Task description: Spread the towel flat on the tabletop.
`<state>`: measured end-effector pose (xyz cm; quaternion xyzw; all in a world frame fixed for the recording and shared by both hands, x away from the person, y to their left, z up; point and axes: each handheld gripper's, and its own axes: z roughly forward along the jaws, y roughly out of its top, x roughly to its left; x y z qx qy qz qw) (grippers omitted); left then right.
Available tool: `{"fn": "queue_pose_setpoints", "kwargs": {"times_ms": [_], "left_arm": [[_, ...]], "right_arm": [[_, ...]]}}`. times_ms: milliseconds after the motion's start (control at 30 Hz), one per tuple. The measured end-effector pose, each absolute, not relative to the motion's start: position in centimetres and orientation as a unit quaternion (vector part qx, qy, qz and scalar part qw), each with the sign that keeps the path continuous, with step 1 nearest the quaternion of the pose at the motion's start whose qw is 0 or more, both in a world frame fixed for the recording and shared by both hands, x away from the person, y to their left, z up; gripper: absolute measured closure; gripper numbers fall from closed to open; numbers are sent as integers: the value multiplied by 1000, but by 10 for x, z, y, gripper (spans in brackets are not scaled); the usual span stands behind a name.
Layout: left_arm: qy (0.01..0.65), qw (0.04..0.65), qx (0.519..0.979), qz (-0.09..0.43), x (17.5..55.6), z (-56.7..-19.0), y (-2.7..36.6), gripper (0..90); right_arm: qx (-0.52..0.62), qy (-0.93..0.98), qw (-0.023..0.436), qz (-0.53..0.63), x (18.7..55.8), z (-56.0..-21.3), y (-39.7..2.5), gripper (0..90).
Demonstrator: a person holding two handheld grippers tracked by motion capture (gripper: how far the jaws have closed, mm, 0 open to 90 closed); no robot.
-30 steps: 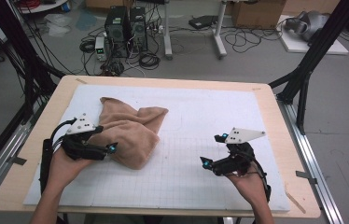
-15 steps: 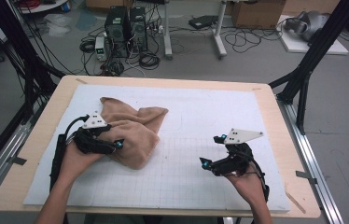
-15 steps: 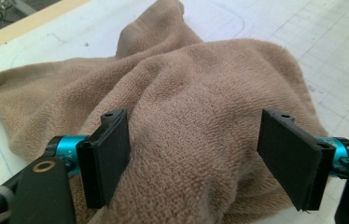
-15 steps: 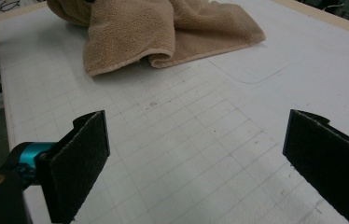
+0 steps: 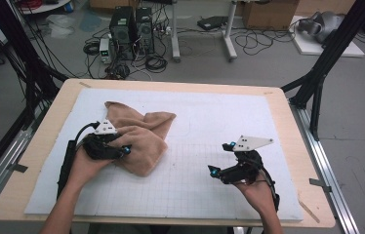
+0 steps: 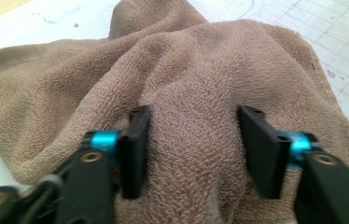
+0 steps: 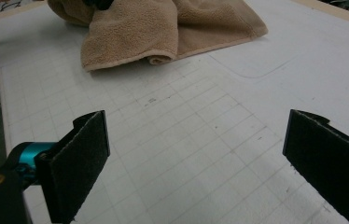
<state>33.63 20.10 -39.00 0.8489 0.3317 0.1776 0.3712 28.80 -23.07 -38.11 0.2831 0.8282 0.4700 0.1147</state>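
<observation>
Even, soft overhead light on the white mat [image 5: 219, 122] — bright, no hard glare, the floor beyond it dimmer. The towel [image 5: 141, 136] casts only a thin shadow along its near edge. High view looks a little grainy. In the left gripper view the towel's weave is crisp mid-frame, while the left gripper [image 6: 191, 140] blurs at the bottom — same softness below the towel in the right gripper view.
</observation>
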Motion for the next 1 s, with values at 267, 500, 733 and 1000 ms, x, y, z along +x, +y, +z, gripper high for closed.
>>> {"fn": "queue_pose_setpoints", "kwargs": {"times_ms": [267, 500, 733, 1000], "left_arm": [[333, 394, 843, 154, 333, -382, 201, 627], [297, 445, 836, 120, 324, -362, 174, 643], [248, 477, 837, 99, 309, -348, 138, 644], [195, 497, 843, 69, 290, -344, 99, 644]], "right_arm": [[283, 827, 118, 471, 289, -380, -231, 63], [280, 826, 125, 473, 289, -373, -231, 63], [275, 824, 136, 476, 287, -362, -235, 63], [269, 824, 147, 477, 288, -352, -238, 63]]}}
